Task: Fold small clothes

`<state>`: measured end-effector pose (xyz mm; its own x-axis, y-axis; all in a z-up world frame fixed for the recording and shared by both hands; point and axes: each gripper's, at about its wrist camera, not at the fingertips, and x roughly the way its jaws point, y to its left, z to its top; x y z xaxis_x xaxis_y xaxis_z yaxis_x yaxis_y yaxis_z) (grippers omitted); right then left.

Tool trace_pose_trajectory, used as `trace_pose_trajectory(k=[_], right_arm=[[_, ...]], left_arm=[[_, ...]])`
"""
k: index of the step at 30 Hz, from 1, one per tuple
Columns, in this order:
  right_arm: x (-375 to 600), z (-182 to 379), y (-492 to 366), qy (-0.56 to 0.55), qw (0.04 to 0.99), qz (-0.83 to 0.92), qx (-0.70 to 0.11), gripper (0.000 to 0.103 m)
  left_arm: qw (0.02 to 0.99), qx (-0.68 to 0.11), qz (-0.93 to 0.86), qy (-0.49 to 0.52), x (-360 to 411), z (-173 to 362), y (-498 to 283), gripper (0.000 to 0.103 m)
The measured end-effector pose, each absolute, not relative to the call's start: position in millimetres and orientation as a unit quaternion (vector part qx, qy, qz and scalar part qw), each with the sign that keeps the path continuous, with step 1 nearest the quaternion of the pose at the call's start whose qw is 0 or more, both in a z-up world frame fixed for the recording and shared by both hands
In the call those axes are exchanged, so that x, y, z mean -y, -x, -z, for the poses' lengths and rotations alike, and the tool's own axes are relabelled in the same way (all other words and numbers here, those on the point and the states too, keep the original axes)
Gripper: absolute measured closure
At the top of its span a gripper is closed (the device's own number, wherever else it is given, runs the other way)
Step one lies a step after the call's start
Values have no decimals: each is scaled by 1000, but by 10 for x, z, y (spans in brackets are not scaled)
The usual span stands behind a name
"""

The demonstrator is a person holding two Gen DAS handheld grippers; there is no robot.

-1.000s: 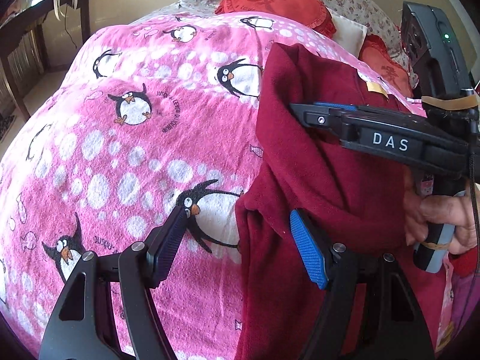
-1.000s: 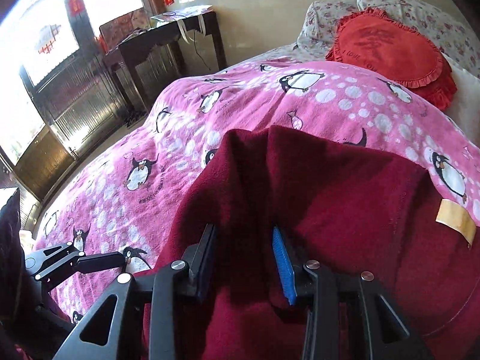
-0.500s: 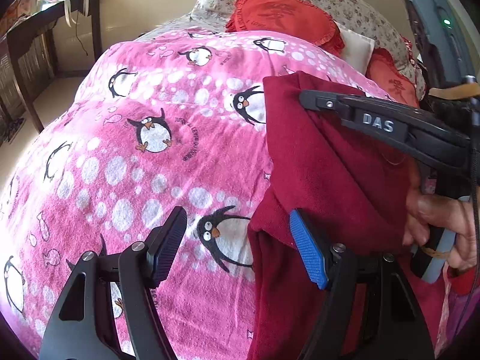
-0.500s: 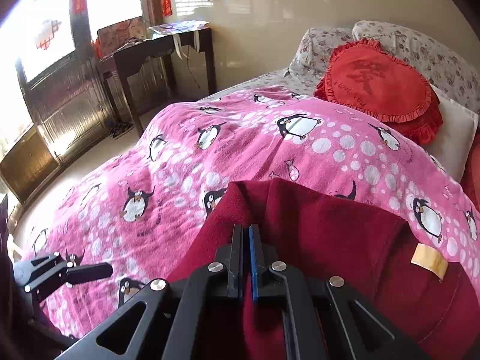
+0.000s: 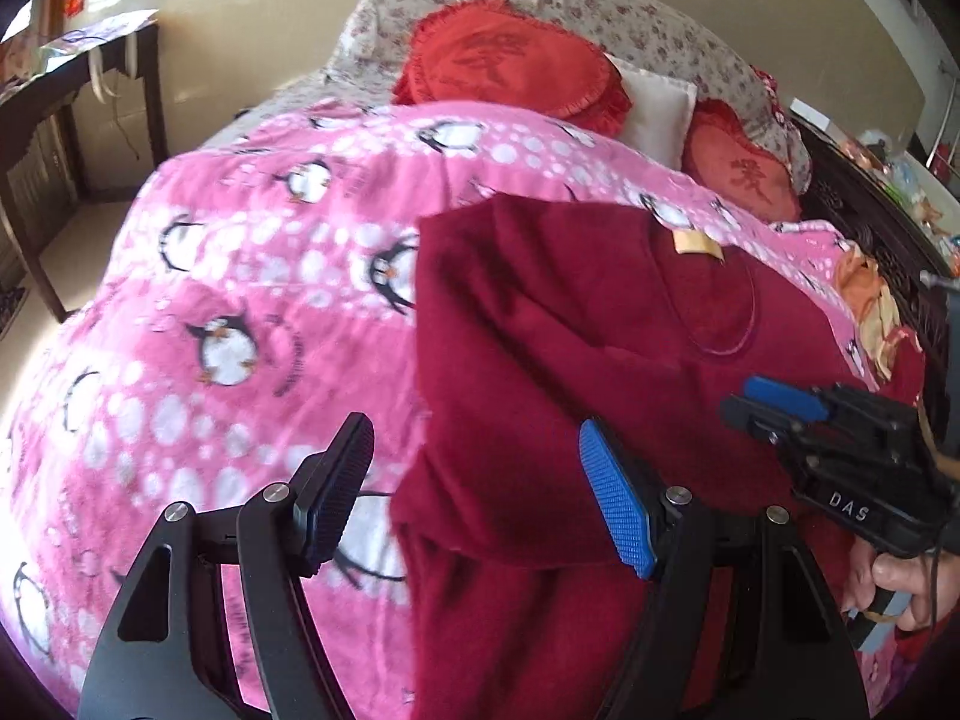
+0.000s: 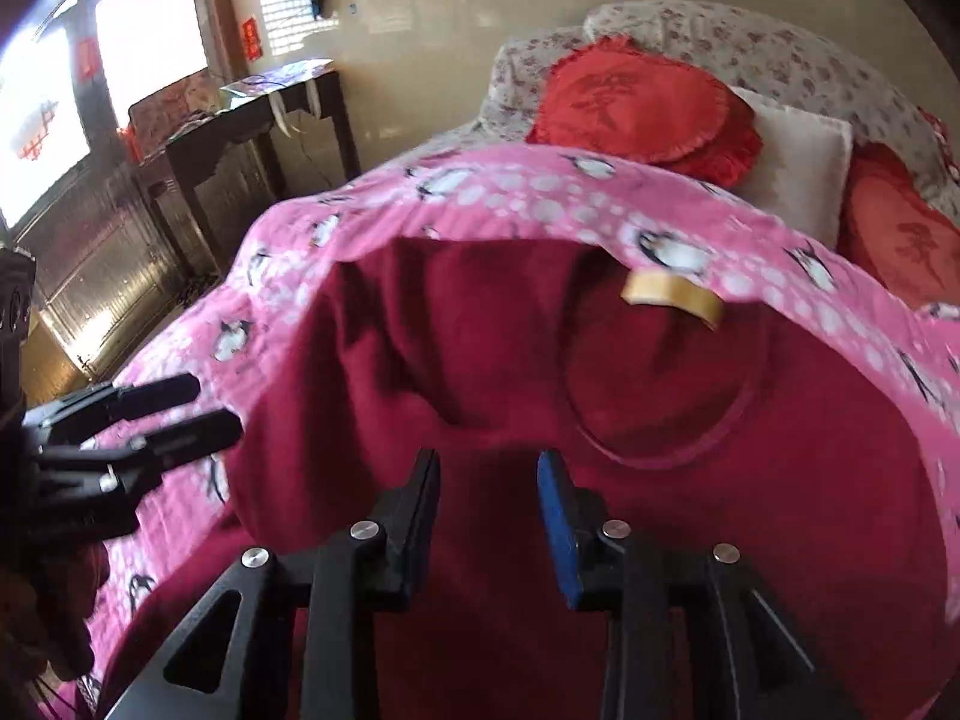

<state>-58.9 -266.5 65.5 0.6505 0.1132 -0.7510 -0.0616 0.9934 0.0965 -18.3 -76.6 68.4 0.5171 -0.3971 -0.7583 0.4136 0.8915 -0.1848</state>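
So in my left wrist view, the pink penguin blanket (image 5: pixel 240 276) filled the whole left half of the frame, spread over the bed. My left gripper (image 5: pixel 474 492) hung at the bottom centre with its jaws spread wide and released, nothing pinched. The black pad sat over the blanket and the blue one over the dark red sweater (image 5: pixel 570 330). That sweater lay on the blanket from centre to right, its left part folded over onto itself, the collar ring and a small tan neck label (image 5: pixel 696 243) showing toward the upper right. Behind it, at the top, a round red cushion (image 5: pixel 510 69) leaned on the floral pillows (image 5: pixel 630 24), with a white pillow (image 5: pixel 654 105) just right of the cushion. Far right, my right gripper (image 5: pixel 774 402) poked in over the sweater, my hand (image 5: pixel 894 585) wrapped on its grip.

Right wrist view: a dark wooden table (image 6: pixel 252 138) stood at the upper left by the bright windows. My left gripper (image 6: pixel 186 411) came in at the left edge over the blanket (image 6: pixel 780 252). The sweater (image 6: pixel 456 360) took up the middle, fold ridge running across, label (image 6: pixel 672 294) upper right of centre. My right gripper (image 6: pixel 489 516) sat at the bottom centre, jaws opening, with a clear gap between the pads and no cloth clamped, just sweater underneath. Pretty blurry though.
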Motion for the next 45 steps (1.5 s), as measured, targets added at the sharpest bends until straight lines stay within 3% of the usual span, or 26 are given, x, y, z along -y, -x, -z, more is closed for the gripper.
trace_pose_trajectory(k=[3, 6, 19, 25, 27, 28, 34, 43, 45], right_arm=[[3043, -444, 795, -24, 894, 18, -446, 73], [3377, -493, 1028, -67, 901, 48, -427, 73], [4042, -718, 1688, -145, 900, 136, -387, 69], [4989, -850, 2119, -206, 868, 273, -359, 63], [5299, -883, 2233, -197, 854, 324, -357, 45], [5467, -869, 2251, -193, 841, 347, -367, 42], [6155, -772, 2379, -270, 812, 374, -358, 42], [6426, -540, 2158, -266, 803, 385, -370, 42], [6433, -531, 2151, -263, 805, 385, -367, 52]], left_arm=[[858, -461, 222, -35, 955, -483, 118, 31], [851, -480, 206, -56, 1034, -324, 87, 31], [864, -454, 210, -65, 1199, -592, 303, 31], [859, -456, 220, -75, 1336, -599, 386, 31], [857, -460, 221, -73, 1357, -586, 401, 31], [856, -462, 222, -72, 1376, -578, 402, 31], [852, -466, 226, -75, 1509, -533, 398, 31], [852, -463, 227, -93, 1640, -514, 395, 31], [852, -464, 226, -94, 1648, -502, 395, 31]])
